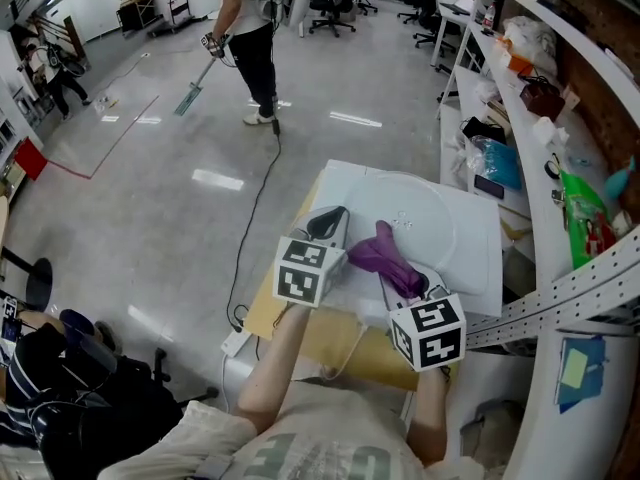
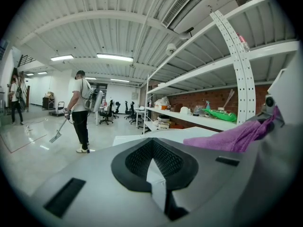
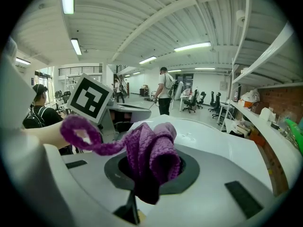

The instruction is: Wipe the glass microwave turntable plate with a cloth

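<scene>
the right claw point(image 3: 144, 176) is pinching the purple cloth point(image 1: 385, 258), whose bunched end hangs over the near edge of the glass plate point(image 1: 425, 213). the plate lies flat on the white table point(image 1: 480, 263), just ahead of that claw. the left claw point(image 2: 152, 167), pressed together and empty, sits at the plate's near-left rim. the coming wipe likely runs forward across the plate.

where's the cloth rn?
Head view, centre-right: the purple cloth is clamped in the right claw, at the near edge of the glass turntable plate, just right of the left claw.
</scene>
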Available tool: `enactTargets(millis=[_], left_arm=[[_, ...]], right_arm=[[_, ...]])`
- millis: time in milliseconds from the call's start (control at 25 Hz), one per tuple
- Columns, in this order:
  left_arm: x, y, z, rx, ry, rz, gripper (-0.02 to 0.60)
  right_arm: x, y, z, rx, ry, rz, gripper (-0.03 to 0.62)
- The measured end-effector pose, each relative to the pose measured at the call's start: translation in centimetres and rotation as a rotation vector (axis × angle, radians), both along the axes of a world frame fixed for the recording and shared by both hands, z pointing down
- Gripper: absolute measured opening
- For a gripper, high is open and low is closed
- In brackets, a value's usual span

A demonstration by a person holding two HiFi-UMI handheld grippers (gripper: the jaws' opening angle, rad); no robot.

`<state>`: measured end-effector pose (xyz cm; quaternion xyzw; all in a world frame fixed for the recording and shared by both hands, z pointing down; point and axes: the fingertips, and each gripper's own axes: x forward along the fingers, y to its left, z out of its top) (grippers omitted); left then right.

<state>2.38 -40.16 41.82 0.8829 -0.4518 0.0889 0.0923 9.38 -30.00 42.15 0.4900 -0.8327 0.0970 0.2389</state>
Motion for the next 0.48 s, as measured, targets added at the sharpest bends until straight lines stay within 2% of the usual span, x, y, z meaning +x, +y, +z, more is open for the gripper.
enactTargets(millis=[200, 320, 480], left_arm=[[0.3, 0.2, 0.3, -0.008, -0.003, 0.003, 0.002], [0.4, 0.2, 0.4, -0.007, -0.01, 0.005, 0.002], [0.5, 0.0, 0.5, -0.003, -0.022, 0.007, 0.002]], right_arm=[[1.3, -2.5, -1.9, 0.057, -0.044, 0.033, 0.066], [2.7, -6.3, -3.0, 0.083, -0.036, 0.066, 0.066], [4.9, -12.1, -2.5, 0.067, -0.009, 0.138, 0.066]])
